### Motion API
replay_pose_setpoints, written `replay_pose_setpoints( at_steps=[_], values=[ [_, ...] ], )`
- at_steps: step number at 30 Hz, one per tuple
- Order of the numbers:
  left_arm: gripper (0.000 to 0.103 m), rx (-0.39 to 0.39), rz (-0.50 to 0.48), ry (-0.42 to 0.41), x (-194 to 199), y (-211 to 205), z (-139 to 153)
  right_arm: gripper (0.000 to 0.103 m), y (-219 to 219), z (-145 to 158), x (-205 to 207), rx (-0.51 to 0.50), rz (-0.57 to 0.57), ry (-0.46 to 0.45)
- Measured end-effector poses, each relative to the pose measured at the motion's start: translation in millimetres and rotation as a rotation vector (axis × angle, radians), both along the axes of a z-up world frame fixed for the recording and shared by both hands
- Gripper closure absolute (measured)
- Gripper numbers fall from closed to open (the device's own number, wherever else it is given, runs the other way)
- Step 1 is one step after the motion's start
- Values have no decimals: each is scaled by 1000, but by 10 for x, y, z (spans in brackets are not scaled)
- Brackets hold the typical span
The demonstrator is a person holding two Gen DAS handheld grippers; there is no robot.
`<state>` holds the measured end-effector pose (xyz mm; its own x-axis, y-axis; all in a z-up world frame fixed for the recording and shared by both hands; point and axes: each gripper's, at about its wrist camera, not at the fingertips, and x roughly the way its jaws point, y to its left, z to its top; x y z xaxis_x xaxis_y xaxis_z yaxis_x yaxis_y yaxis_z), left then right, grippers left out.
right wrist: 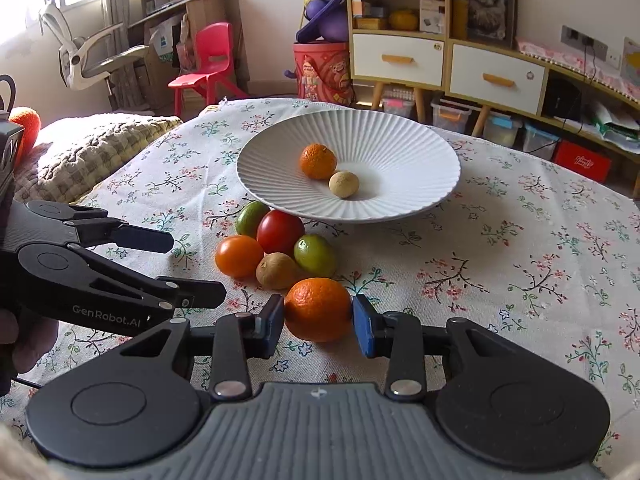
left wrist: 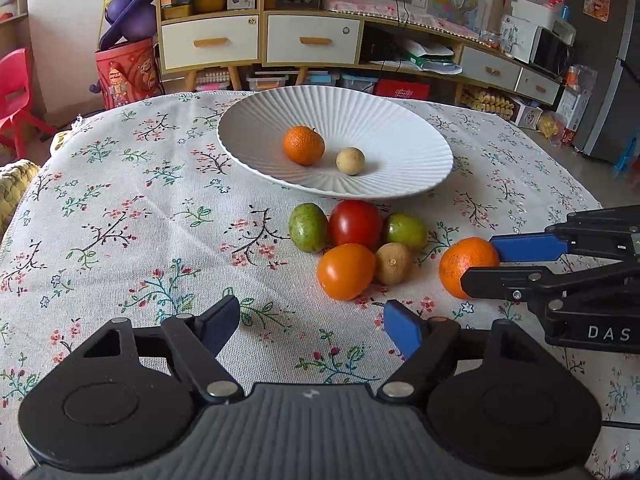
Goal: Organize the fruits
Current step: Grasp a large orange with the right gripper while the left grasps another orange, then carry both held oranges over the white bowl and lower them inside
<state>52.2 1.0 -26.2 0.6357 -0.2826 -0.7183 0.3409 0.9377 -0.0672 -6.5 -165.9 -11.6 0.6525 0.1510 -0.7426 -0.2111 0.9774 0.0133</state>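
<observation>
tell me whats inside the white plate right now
Inside the white plate sit a mandarin and a small tan round fruit, side by side near the middle. The mandarin hides a patch of the plate behind it; nothing else shows.

We see only part of the right tool (left wrist: 480,264), cut off by the left view's edge; its near finger hides part of the orange (left wrist: 466,266). The plate (right wrist: 420,200) hides the lime's (right wrist: 251,218) far side.
</observation>
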Motion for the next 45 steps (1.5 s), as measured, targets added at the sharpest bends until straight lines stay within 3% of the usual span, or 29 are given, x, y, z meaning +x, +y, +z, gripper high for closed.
replay_pose_setpoints(
  at_steps=[9, 15, 17, 28, 45],
  values=[
    [56, -26, -37, -17, 71, -83, -5, 69, -11, 0, -13, 0, 6, 0],
    [74, -41, -59, -19, 84, -117, -8, 69, -9, -2, -11, -3, 9, 0],
    [87, -43, -60, -15, 83, -120, -3, 69, -10, -1, -12, -3, 10, 0],
    [91, -29, -51, -6, 43, -96, 58, 70, -11, 18, -13, 3, 15, 1],
    [91, -71, -38, -29, 25, -51, 264, 70, -60, 139, 6, 41, 9, -28]
  ],
)
